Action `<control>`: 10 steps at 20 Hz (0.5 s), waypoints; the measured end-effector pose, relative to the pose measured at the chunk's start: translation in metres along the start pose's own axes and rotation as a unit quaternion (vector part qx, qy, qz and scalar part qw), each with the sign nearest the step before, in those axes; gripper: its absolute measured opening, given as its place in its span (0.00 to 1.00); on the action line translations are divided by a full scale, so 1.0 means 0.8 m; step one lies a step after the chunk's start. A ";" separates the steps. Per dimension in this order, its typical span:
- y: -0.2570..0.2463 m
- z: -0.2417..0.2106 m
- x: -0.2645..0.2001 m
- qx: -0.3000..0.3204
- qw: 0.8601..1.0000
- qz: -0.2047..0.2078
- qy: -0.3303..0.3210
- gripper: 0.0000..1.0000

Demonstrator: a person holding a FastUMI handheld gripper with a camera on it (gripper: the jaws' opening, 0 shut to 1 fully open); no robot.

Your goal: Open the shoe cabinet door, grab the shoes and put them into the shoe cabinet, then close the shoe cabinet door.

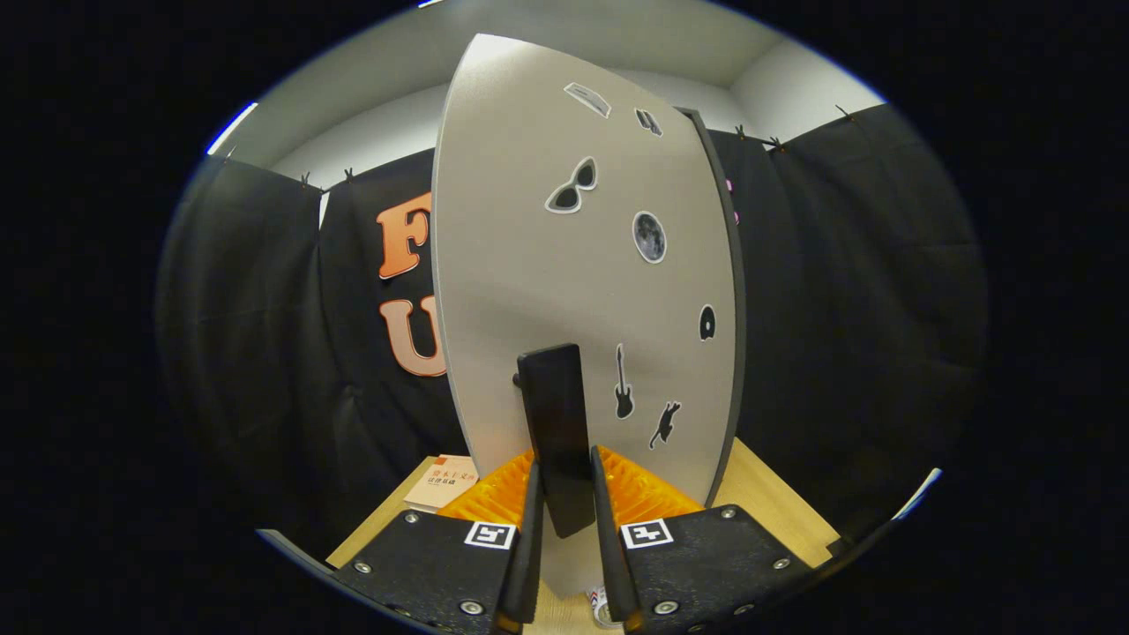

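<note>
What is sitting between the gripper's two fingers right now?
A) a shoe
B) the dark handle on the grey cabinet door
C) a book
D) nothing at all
B: the gripper has its fingers on either side of the dark upright handle, which stands out from the sticker-covered grey cabinet door; whether both fingers actually press on it cannot be told.

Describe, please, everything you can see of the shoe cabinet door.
The shoe cabinet door is a tall, smooth, pale grey panel with a dark edge along its far side, standing upright just ahead of the gripper. Small stickers dot its face, among them sunglasses, a moon, a guitar and a cat. A dark, flat, upright handle stands out from its lower part; the two fingers sit close on either side of it, seemingly clamping it. The door looks swung partly open.
</note>
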State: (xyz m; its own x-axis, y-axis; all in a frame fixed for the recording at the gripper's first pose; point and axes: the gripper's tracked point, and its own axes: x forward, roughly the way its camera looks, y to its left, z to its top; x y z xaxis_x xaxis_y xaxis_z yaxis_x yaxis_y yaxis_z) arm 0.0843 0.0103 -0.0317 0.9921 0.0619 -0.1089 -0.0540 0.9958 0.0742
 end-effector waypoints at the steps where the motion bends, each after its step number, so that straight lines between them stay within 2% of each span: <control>1: -0.008 -0.001 -0.008 -0.002 1.000 -0.006 0.001 0.30; 5: -0.058 0.000 -0.044 0.006 0.999 -0.035 -0.001 0.30; 10: -0.125 0.002 -0.077 0.011 0.996 -0.090 -0.004 0.29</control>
State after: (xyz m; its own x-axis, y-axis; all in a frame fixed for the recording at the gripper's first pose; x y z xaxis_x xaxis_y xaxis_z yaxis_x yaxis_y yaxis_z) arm 0.0283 -0.0932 -0.0309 0.9862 -0.1189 -0.1153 0.1282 0.9888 0.0767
